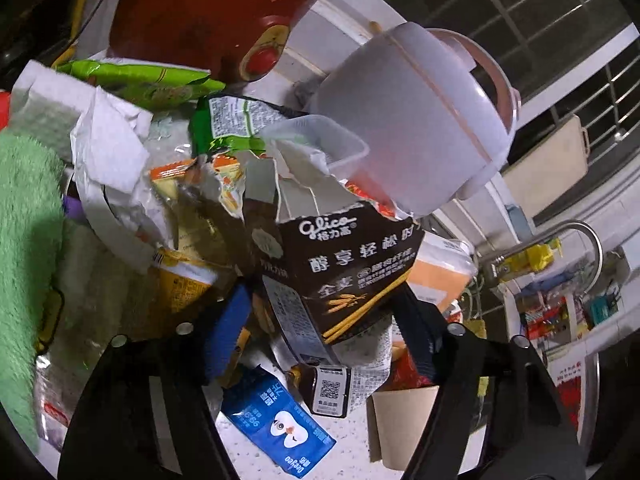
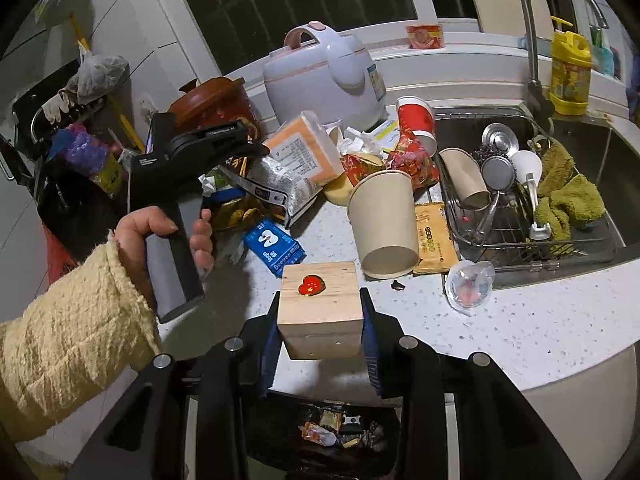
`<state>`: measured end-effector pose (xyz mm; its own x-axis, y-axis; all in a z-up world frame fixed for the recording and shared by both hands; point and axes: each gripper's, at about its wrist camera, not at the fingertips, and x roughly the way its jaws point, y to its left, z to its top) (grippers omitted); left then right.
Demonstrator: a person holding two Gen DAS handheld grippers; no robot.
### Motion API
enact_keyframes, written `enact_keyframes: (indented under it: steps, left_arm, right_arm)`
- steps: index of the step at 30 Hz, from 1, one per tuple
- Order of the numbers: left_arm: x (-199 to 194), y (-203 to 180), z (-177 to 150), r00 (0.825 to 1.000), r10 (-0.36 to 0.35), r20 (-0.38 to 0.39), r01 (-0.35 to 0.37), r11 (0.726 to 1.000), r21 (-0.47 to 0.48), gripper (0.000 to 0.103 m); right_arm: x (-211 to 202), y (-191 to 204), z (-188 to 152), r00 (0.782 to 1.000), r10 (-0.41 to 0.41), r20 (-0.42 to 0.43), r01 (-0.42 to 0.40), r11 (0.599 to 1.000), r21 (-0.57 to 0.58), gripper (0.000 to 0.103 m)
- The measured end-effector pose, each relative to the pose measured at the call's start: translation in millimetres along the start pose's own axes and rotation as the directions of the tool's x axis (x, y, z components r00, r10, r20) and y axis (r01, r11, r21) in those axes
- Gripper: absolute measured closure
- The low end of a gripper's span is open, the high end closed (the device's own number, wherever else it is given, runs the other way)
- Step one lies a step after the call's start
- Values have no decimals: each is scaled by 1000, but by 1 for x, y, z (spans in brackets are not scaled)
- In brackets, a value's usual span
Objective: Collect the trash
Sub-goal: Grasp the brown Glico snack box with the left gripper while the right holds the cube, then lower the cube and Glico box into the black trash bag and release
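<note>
Right tool [image 2: 320, 322]: nearest the camera; its two blue-padded fingers are closed against both sides of a wooden block [image 2: 320, 308] bearing a red heart sticker, held at the edge of the speckled surface [image 2: 540, 320].
Below right tool: a dark bin [image 2: 324, 432] with wrappers inside.
Ahead of right tool: a tipped paper cup [image 2: 382, 224], with a yellow packet [image 2: 434, 238] touching its right side; a blue box [image 2: 274, 246] lies ahead to the left.
Right of right tool: a crumpled clear plastic lid [image 2: 470, 284], then the sink [image 2: 600, 148] with a wire rack [image 2: 520, 236] holding a second cup, utensils and a green cloth.
Left tool [image 1: 320, 312]: about half open, fingers either side of a brown snack box [image 1: 344, 268]; whether the pads press on it cannot be told.
In the way of left tool: the box sits in a dense heap of trash [image 1: 180, 184], with crumpled paper, green wrappers and a clear plastic tub [image 1: 324, 140] behind it.
Beyond left tool: a white rice cooker [image 1: 420, 120] and a brown clay pot [image 1: 208, 12].
Left hand [image 2: 160, 232]: grips the handle, cream fuzzy sleeve [image 2: 72, 320] behind it.
</note>
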<state>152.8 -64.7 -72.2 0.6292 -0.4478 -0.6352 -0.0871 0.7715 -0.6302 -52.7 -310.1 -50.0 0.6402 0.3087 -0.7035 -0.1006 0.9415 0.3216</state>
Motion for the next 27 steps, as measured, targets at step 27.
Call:
enact_keyframes:
  steps: [27]
  left_arm:
    - [-159,65,-49,961,-264,-80,272,956,113,60]
  right_arm:
    - [9,65,11,994,100,-51,-106,984,-145,68]
